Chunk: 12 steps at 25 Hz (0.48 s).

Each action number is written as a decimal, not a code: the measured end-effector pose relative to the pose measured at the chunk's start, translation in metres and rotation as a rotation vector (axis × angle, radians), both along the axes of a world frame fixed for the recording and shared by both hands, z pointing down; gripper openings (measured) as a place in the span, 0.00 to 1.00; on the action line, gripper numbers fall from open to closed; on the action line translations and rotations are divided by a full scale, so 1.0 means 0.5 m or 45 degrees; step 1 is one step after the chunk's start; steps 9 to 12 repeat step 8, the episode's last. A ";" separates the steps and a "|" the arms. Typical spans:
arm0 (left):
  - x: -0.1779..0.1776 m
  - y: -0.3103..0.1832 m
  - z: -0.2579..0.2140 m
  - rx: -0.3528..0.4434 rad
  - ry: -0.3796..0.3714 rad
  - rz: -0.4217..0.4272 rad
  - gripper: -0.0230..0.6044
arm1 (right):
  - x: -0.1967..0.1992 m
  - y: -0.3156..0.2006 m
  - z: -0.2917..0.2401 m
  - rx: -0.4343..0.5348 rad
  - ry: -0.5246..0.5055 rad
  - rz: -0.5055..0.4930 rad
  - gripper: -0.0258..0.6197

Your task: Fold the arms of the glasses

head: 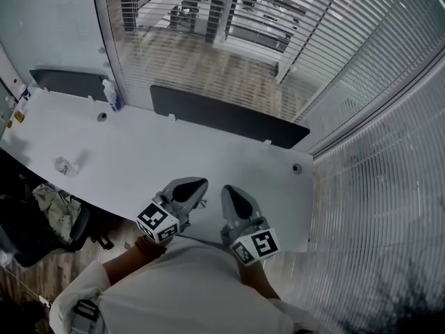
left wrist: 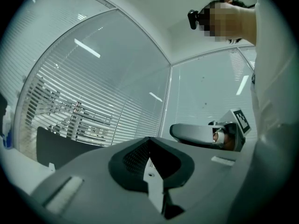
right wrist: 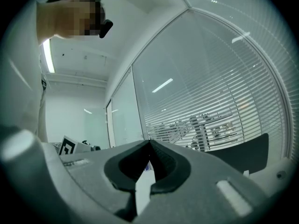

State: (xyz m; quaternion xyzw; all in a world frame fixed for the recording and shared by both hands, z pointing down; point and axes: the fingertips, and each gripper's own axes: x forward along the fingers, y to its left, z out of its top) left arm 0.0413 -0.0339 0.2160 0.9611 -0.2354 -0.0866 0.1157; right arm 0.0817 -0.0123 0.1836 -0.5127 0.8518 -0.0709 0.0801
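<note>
As the person held both tools low over the near edge of the table, the left gripper (head: 197, 185) and the right gripper (head: 229, 192) each had its jaws pressed together on nothing. Both were smooth, matte grey moulded shells tapering to blunt tips, with dark ribbed pads meeting in a rounded pocket and a cube of black-and-white squares at the back. Just beside the left gripper's tip, a few thin dark wiry lines on the table looked like the glasses (head: 201, 202), mostly hidden and too small to tell how the arms lay. The table (head: 208, 155) was a smooth, white, curved slab. Well off to the left lay a small clear crumpled thing (head: 65, 165). Flat dark panels (head: 222, 117) lined the far edge, backed by glass walls with slatted blinds (head: 208, 19).
</note>
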 end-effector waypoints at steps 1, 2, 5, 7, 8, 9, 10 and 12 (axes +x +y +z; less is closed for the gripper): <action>-0.001 0.002 0.001 -0.001 -0.001 -0.002 0.04 | -0.001 0.002 0.001 0.000 0.001 -0.001 0.04; -0.002 0.003 0.003 0.000 -0.003 -0.003 0.04 | -0.001 0.002 0.003 -0.001 0.003 -0.002 0.04; -0.001 0.002 0.010 0.002 -0.012 -0.004 0.04 | 0.001 -0.001 0.012 -0.004 0.004 -0.003 0.04; 0.000 0.001 0.012 0.002 -0.015 -0.003 0.04 | 0.002 -0.003 0.015 -0.006 0.003 -0.002 0.04; 0.001 0.001 0.012 0.002 -0.016 -0.003 0.04 | 0.003 -0.004 0.016 -0.007 0.003 -0.001 0.04; 0.001 0.001 0.012 0.002 -0.016 -0.003 0.04 | 0.003 -0.004 0.016 -0.007 0.003 -0.001 0.04; 0.001 0.001 0.012 0.002 -0.016 -0.003 0.04 | 0.003 -0.004 0.016 -0.007 0.003 -0.001 0.04; 0.001 0.001 0.012 0.002 -0.016 -0.003 0.04 | 0.003 -0.004 0.016 -0.007 0.003 -0.001 0.04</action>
